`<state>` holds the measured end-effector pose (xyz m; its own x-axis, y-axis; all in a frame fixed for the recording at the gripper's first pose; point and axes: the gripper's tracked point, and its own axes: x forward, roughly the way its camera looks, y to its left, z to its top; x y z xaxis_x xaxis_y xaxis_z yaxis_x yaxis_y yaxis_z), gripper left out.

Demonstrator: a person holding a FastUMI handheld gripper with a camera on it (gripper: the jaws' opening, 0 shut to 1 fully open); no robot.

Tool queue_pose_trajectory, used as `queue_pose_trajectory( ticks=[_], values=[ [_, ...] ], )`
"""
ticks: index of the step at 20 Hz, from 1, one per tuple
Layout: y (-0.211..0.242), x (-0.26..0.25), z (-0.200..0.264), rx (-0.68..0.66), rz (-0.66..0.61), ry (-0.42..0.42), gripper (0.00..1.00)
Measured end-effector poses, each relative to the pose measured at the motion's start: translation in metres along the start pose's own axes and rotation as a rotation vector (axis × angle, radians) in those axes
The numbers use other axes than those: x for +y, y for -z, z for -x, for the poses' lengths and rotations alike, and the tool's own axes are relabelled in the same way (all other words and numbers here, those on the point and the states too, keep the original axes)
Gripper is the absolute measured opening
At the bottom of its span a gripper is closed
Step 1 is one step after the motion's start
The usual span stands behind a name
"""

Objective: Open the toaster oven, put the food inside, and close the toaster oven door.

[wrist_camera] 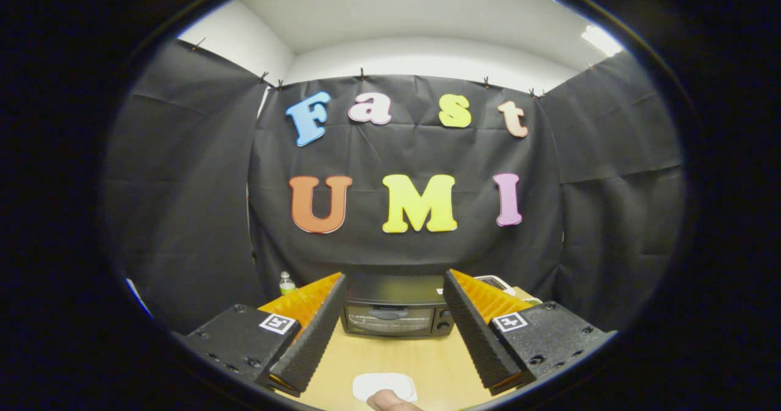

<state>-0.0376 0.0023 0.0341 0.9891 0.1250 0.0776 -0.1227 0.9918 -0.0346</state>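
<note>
A black toaster oven (395,310) stands at the far end of the wooden table (403,356), its glass door shut, seen between and beyond my two fingers. Close below the fingers lies a white plate (383,385) with a piece of food (390,402) on its near side, partly cut off. My gripper (395,283) is open and holds nothing, raised above the table and well short of the oven.
A small bottle with a green cap (286,283) stands at the back left beside the oven. A white object (497,284) lies at the back right behind my right finger. Black cloth walls close the booth on three sides.
</note>
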Motion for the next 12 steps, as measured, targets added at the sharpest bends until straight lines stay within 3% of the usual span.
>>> queue_pose_trajectory(
  ticks=[1, 4, 8, 12],
  values=[
    [0.001, 0.001, 0.005, 0.011, 0.008, -0.03, 1.0],
    [0.0, -0.019, 0.017, 0.013, -0.037, -0.014, 1.0],
    [0.021, -0.036, 0.031, 0.02, -0.005, 0.009, 1.0],
    [0.036, -0.028, 0.038, 0.047, -0.005, -0.031, 1.0]
  ],
)
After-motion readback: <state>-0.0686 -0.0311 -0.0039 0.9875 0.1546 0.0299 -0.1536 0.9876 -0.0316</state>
